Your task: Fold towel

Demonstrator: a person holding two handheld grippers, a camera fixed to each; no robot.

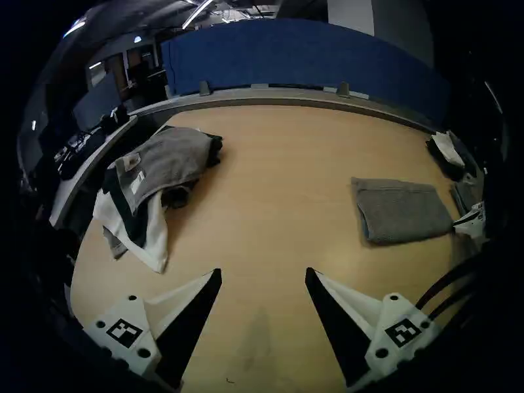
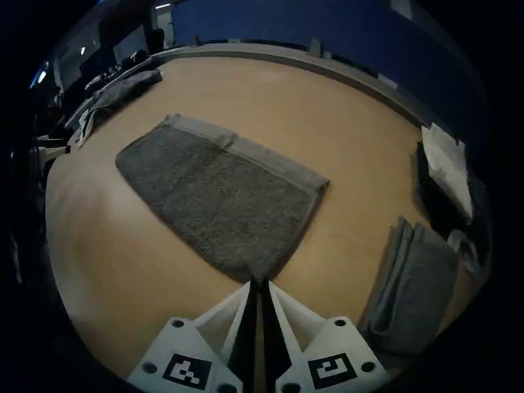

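We saw the left hand-held gripper [image 1: 262, 270] with its fingers spread wide above the bare near part of the wooden surface [image 1: 288, 164], holding nothing; the grey towel [image 1: 401, 211] lay folded flat to the right of it in the left gripper view, well apart from its fingers; at that towel's near right corner the white tip of the right hand-held gripper [image 1: 473, 221] touched the cloth. In the right gripper view the same gripper's fingers were pressed together with only a thin slit between them, their tips closing on the towel's nearest corner; the rest of the towel lay spread on the surface, a band-edged hem along its far side. A loose pile of towels [image 1: 154, 177], grey over white and dark, sat at the left edge of the surface in the left gripper view, well apart from the folded one; a blue partition [image 1: 295, 52] ran along the far edge. To the right in the right gripper view lay a stack of folded grey cloths [image 2: 412, 281] near us; beyond it a white cloth [image 2: 449, 167] rested on something dark.
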